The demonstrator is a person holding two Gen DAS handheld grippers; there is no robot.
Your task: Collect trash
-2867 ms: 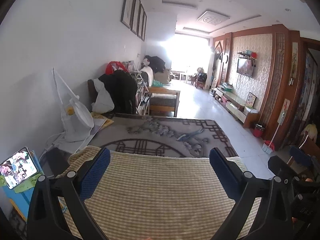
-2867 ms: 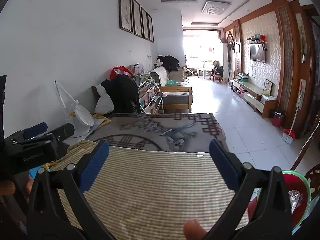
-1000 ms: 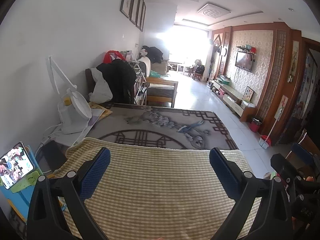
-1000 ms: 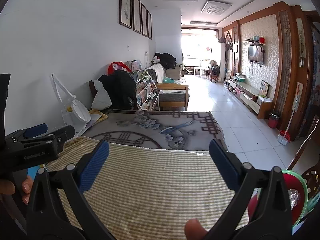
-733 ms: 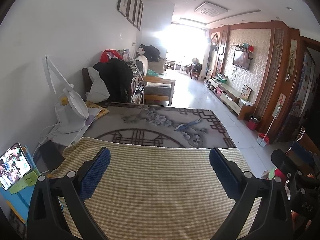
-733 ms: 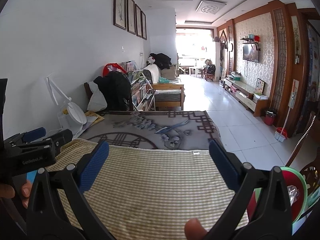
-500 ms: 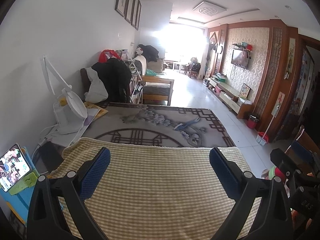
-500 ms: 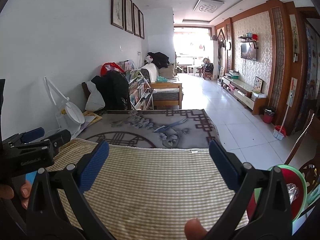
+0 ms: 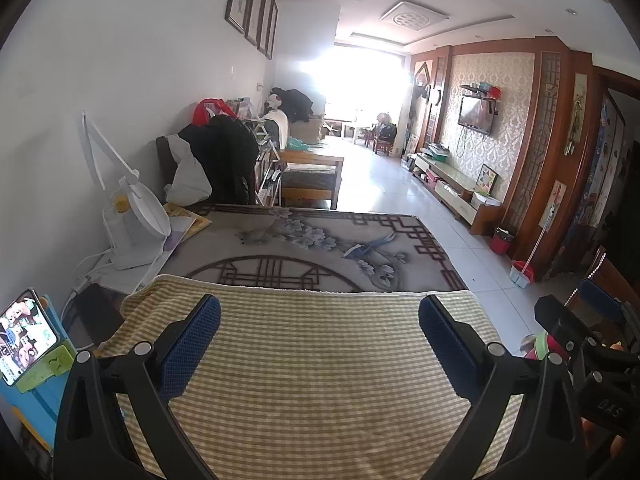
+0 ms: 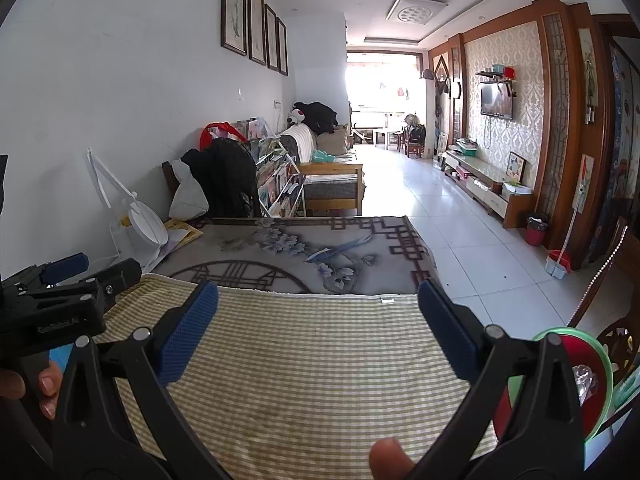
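Grippers: two. The left gripper (image 9: 319, 322) and the right gripper (image 10: 318, 308) each hover over the table with blue-padded fingers spread wide apart and nothing between them.
Left gripper, seen from the right wrist: its black body (image 10: 60, 300) sits at 9 o'clock, with fingers of the person's hand (image 10: 44, 388) curled under it.
Right gripper, seen from the left wrist: its black body (image 9: 580, 344) shows at 4 o'clock.
Cloths: two. A yellow checked cloth (image 9: 320, 380) covers the near table; a grey patterned cloth (image 9: 312, 248) with flowers and a bird lies beyond it toward 12 o'clock, their edges touching.
Trash bin: one, a red bin with a green rim (image 10: 576, 376) at 4 o'clock in the right wrist view, just off the table's right edge. Its mouth tilts toward the camera; something clear and crinkled (image 10: 585, 380) lies inside.
Trash on the cloths: none that I can make out; a small white tag (image 10: 387, 300) sits on the checked cloth's far edge.
Desk lamps: one, white (image 9: 128, 216), at 10 o'clock.
Phones: one, lit, on a green stand (image 9: 24, 340) at 8 o'clock.
Framed pictures: four (image 10: 256, 24) on the left wall.
Change from earlier: both views have shifted slightly, so more of the grey cloth shows; the fingers are as wide as before.
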